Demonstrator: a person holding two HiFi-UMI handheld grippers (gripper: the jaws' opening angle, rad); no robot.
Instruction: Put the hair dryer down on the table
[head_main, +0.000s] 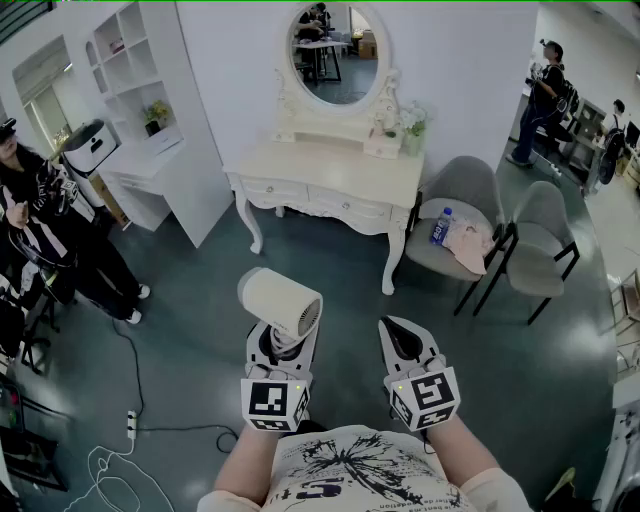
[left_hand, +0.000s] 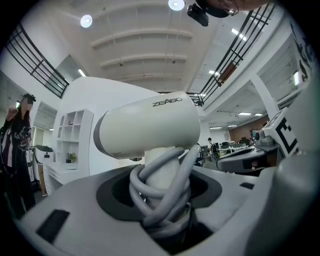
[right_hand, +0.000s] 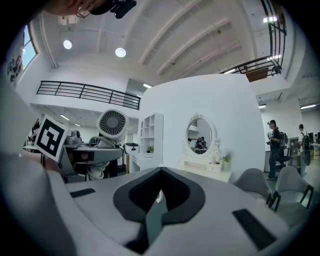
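A cream hair dryer (head_main: 282, 300) stands upright in my left gripper (head_main: 283, 345), which is shut on its handle; the grey cord is wound round that handle. In the left gripper view the dryer's barrel (left_hand: 150, 125) lies crosswise above the jaws, and the cord coils (left_hand: 162, 200) sit between them. My right gripper (head_main: 405, 340) is beside it on the right, shut and holding nothing. From the right gripper view the dryer's round grille (right_hand: 112, 122) shows at the left. The white dressing table (head_main: 330, 170) stands ahead, well beyond both grippers.
An oval mirror (head_main: 337, 50) and small items rest on the dressing table. Two grey chairs (head_main: 460, 215) (head_main: 540, 235) stand to its right, one with a bottle (head_main: 441, 226). A person (head_main: 50, 230) stands at the left by a white shelf unit (head_main: 150, 120). A cable (head_main: 130, 425) lies on the floor.
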